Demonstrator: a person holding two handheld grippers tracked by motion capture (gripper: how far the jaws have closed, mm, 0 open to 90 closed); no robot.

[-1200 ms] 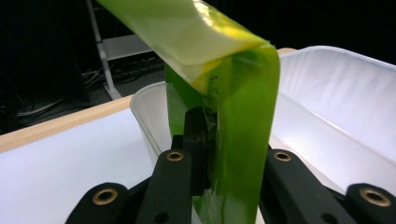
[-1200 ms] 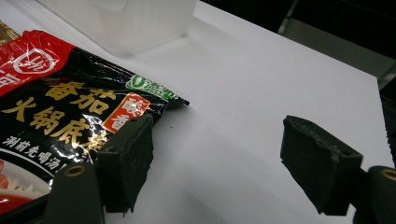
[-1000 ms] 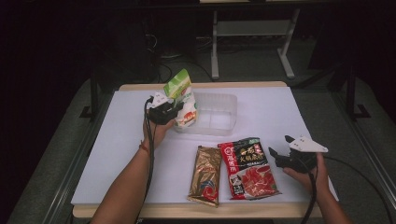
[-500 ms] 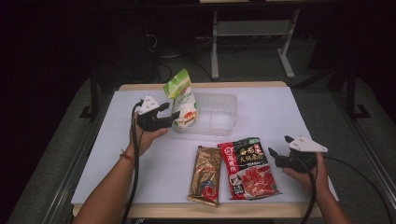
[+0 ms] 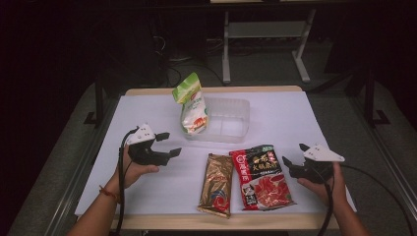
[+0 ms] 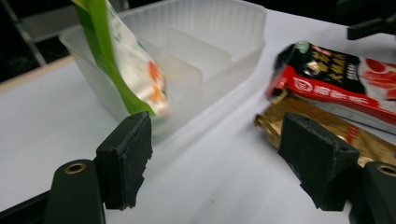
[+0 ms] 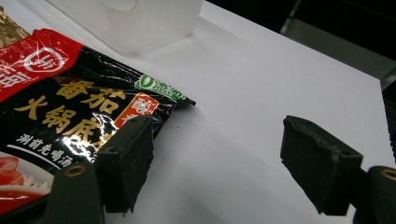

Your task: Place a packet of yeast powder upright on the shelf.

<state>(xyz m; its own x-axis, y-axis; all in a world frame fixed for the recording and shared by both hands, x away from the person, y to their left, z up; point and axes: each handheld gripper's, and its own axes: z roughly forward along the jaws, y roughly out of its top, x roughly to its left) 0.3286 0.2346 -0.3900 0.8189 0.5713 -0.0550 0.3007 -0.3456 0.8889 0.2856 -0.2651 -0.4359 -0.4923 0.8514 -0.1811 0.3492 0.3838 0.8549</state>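
1. Left gripper (image 5: pixel 167 144): held above the white table (image 5: pixel 305 123) at its left, well apart from the bin. Its jaws have just been opening and stand wide with nothing between them. EARLIER frames show it at the green pouch; it has since drawn back toward the person.

2. Green pouch (image 5: pixel 191 103): green-and-white snack bag with a red-orange print, standing on end in the left compartment of the clear plastic bin (image 5: pixel 231 123), leaning on the bin's left wall, its top well above the rim. In the left gripper view the pouch (image 6: pixel 126 60) is blurred; the bin (image 6: pixel 219 42) shows a low divider, and the compartment beyond it looks bare.

3. Gold packet (image 5: pixel 216 184): flat, glossy, brown-gold with a red-and-blue motif near its lower end; lying lengthwise in front of the bin, touching or just beside the next item.

4. Red-and-black packet (image 5: pixel 260 177): flat hotpot-base sachet with printed characters and a tomato picture, lying on the table.

5. Right gripper (image 5: pixel 295 167): resting low just right of the red-and-black packet (image 7: pixel 70 107), jaws spread, nothing held.

Step judged: first pouch placed and released; two packets not yet binned. Next move calls for closing on a thin flat packet's edge, lifting it and standing it in the bin.
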